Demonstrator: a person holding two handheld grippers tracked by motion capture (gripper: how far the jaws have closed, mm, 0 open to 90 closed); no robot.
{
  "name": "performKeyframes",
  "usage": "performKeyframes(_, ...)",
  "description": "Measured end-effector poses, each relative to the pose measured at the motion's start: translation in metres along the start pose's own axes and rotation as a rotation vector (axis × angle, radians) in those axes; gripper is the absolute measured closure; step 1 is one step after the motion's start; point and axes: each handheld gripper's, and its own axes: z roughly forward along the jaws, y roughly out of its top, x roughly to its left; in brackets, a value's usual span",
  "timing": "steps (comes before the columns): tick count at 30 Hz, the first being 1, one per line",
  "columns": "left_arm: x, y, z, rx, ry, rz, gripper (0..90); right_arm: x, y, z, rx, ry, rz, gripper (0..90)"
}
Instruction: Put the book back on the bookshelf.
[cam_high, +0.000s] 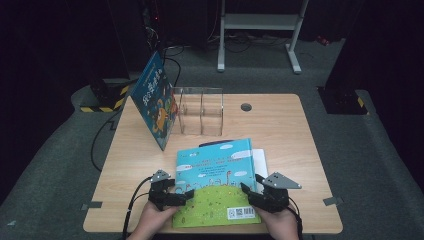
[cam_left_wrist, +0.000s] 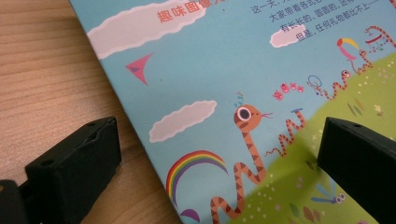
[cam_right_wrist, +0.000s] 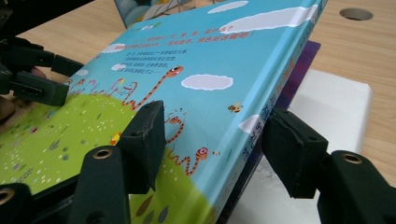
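Blue book edge sits between right gripper jaws.

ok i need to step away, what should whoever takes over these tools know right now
Right tool: jaws around the spine edge of the blue picture book, one on the cover, one beside the spine; whether it grips I cannot tell.
Left tool: open, straddling the book's other edge.
The book lies on other books at the table's near edge. A second book leans against the clear rack.
Done: one book leaning there. Left: probably lift this one and stand it in the rack.
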Motion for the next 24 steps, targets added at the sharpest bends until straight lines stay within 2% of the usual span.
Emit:
performKeyframes(3,0.002,0.0,0.0,-0.002,-0.011,-0.005,0.0,0.001,0.001,-0.001,-0.004,-0.002,-0.009,40.1)
performKeyframes(5,0.003,0.0,-0.001,-0.006,-0.029,-0.023,0.0,0.001,0.001,-0.001,-0.018,-0.002,-0.021,40.1)
performKeyframes(14,0.006,0.0,-0.004,-0.036,-0.083,-0.033,0.0,0.009,0.006,-0.007,-0.068,-0.01,-0.088,40.2)
performKeyframes(18,0.003,0.002,-0.005,-0.041,-0.09,-0.022,0.0,0.01,0.008,-0.007,-0.083,-0.008,-0.106,40.1)
performKeyframes(19,0.002,0.003,-0.006,-0.039,-0.088,-0.034,0.0,0.011,0.008,-0.007,-0.085,-0.01,-0.115,40.1)
performKeyframes(24,0.0,0.009,-0.011,-0.031,-0.053,-0.014,0.0,0.013,0.013,-0.006,-0.1,-0.017,-0.12,40.9)
